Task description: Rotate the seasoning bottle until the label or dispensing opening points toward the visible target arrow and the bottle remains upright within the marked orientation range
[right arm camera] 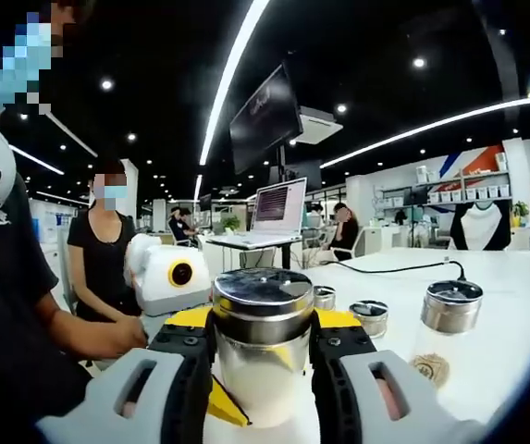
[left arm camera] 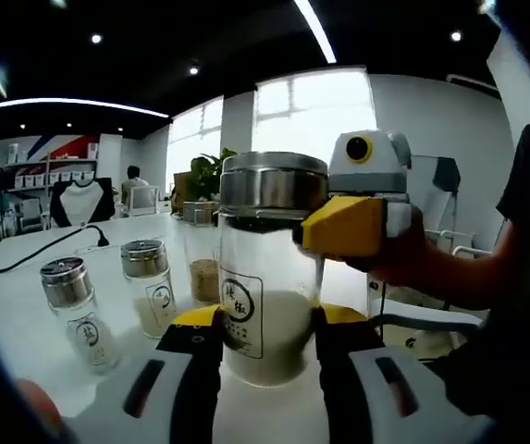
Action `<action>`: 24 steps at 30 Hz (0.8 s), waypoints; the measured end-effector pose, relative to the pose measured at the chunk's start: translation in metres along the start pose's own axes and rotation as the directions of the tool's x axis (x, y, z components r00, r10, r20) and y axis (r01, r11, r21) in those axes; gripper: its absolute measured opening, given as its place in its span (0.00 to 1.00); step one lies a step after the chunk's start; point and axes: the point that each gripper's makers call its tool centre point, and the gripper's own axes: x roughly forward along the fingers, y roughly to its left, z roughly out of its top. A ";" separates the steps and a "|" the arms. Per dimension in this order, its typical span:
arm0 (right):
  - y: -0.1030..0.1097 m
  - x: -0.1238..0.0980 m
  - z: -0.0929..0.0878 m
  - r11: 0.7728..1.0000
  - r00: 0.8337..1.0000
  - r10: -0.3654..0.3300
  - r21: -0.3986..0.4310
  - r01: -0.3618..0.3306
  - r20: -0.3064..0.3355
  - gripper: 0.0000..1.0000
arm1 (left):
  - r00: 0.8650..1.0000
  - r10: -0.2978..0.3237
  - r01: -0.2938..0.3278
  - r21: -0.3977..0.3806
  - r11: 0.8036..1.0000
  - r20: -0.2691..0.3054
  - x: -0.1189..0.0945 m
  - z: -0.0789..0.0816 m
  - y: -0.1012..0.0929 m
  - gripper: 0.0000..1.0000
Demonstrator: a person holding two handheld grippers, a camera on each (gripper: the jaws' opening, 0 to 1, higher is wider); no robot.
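Seasoning bottle (left arm camera: pixel 266 277) upright on the white counter (left arm camera: pixel 24 314), steel cap on, label facing the left tool (left arm camera: pixel 257 338), whose jaws clamp the glass body. Right tool (right arm camera: pixel 263 356) is clamped on the cap (right arm camera: pixel 263 305). Two smaller shakers (left arm camera: pixel 78 310) stand just beside on the counter.

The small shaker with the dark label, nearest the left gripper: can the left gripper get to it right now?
Probably not at once: the left gripper is closed around the big seasoning bottle, whose cap the right gripper grips. The small shaker stands apart on open table.
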 end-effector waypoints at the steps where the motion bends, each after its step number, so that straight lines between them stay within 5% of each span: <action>1: -0.002 0.003 0.001 1.000 1.000 -0.028 -0.008 0.028 0.000 0.39 | 0.998 0.055 -0.054 0.032 0.998 -0.011 0.001 0.001 0.005 0.41; 5: -0.011 0.015 0.000 0.984 0.986 -0.167 -0.053 0.167 0.009 0.42 | 0.973 0.229 -0.225 0.099 0.969 -0.034 0.003 -0.001 0.016 0.41; 7: -0.014 0.018 0.001 0.973 0.976 -0.217 -0.071 0.218 0.016 0.43 | 0.965 0.261 -0.259 0.085 0.962 -0.022 0.004 -0.001 0.018 0.41; 10: -0.014 0.019 -0.001 0.959 0.966 -0.258 -0.116 0.257 0.008 0.43 | 0.976 0.215 -0.216 -0.011 0.976 -0.020 0.007 -0.003 0.015 0.41; 12: -0.012 0.019 -0.003 0.961 0.971 -0.240 -0.150 0.234 -0.018 0.42 | 0.978 0.207 -0.206 0.018 0.978 -0.020 0.007 -0.005 0.016 0.41; 15: -0.008 0.016 -0.003 0.970 0.982 -0.186 -0.165 0.179 -0.026 0.42 | 0.989 0.148 -0.147 0.053 0.988 -0.019 0.006 -0.004 0.014 0.42; 17: -0.004 0.013 0.000 0.982 0.992 -0.123 -0.143 0.119 -0.013 0.42 | 1.000 0.010 -0.010 -0.023 1.000 -0.002 0.005 -0.001 0.002 0.42; 24: 0.021 0.008 0.003 0.991 0.997 0.082 -0.104 -0.081 0.002 0.42 | 0.991 -0.133 0.133 0.004 0.991 0.017 -0.001 0.002 -0.013 0.45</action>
